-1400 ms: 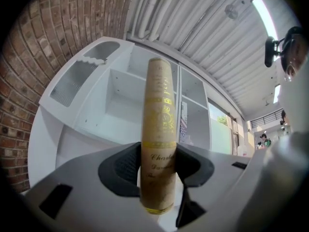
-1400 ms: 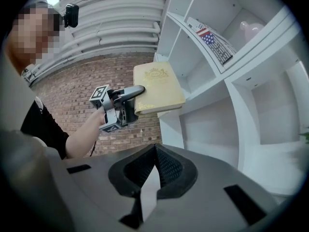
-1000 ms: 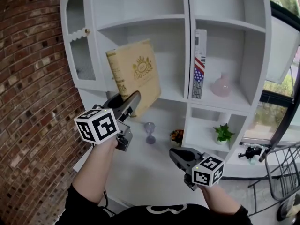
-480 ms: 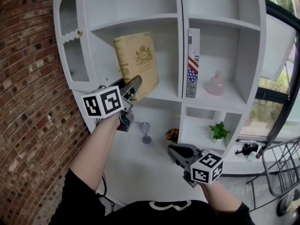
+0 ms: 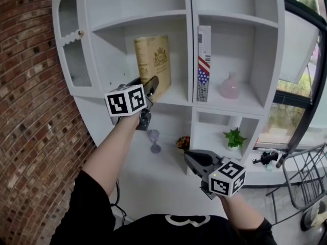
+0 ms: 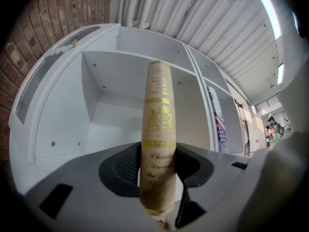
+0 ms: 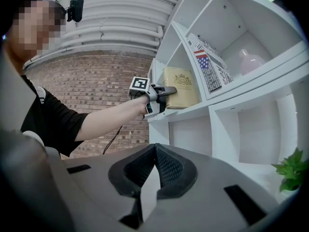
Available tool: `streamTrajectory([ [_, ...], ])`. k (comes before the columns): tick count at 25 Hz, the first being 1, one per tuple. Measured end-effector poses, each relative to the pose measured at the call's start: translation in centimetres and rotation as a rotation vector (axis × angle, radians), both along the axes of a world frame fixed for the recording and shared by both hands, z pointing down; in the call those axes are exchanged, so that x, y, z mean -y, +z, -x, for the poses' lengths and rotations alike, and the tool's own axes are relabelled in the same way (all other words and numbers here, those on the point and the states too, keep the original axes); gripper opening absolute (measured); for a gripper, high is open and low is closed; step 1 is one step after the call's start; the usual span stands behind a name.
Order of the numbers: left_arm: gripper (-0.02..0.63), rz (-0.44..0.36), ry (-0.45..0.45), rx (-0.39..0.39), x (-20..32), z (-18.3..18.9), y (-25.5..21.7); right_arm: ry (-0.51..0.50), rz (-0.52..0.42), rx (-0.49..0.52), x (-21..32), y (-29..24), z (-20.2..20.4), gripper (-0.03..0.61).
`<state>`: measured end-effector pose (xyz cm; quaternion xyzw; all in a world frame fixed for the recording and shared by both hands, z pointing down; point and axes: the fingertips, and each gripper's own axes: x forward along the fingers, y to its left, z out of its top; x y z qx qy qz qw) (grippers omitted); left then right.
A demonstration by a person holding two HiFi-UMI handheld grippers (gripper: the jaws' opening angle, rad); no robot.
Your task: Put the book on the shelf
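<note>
Where the book (image 5: 153, 65) is: upright in the left middle compartment of the white shelf (image 5: 148, 18), cover facing out; whether its foot rests on the board cannot be told.
Left gripper (image 5: 152, 86): jaws about half open, clamped on both covers at the lower spine.
Right gripper (image 5: 192, 160): jaws together, holding nothing, low before the shelf.
Next compartment: flag-patterned book (image 5: 203, 65), pink vase (image 5: 230, 86).

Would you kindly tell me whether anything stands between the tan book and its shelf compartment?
Nothing visible does. The left gripper holds the tan book upright at the front of the compartment, whose floor and back wall are bare. The flag-spined book stands beyond the divider, in the next compartment.
</note>
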<state>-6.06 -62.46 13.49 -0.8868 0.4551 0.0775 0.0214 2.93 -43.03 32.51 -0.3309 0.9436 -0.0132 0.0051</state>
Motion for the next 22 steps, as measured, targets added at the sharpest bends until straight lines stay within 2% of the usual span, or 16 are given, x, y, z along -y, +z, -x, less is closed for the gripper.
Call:
streamTrajectory([
  [6,0.190,0.020,-0.039,0.053,2.2,-1.1,0.7,0.016,0.016,0.008,0.5,0.2,-0.8,0.011],
  [13,0.192,0.060,-0.072,0.056,3.9,-1.3,1.1,0.030,0.035,0.008,1.1,0.7,-1.2,0.011],
  [18,0.198,0.087,-0.091,0.112,4.7,-1.7,1.8,0.048,0.033,0.005,1.5,0.6,-2.0,0.011],
  [22,0.199,0.091,-0.092,0.126,4.9,-1.8,1.8,0.053,0.033,0.012,1.6,0.4,-2.2,0.011],
])
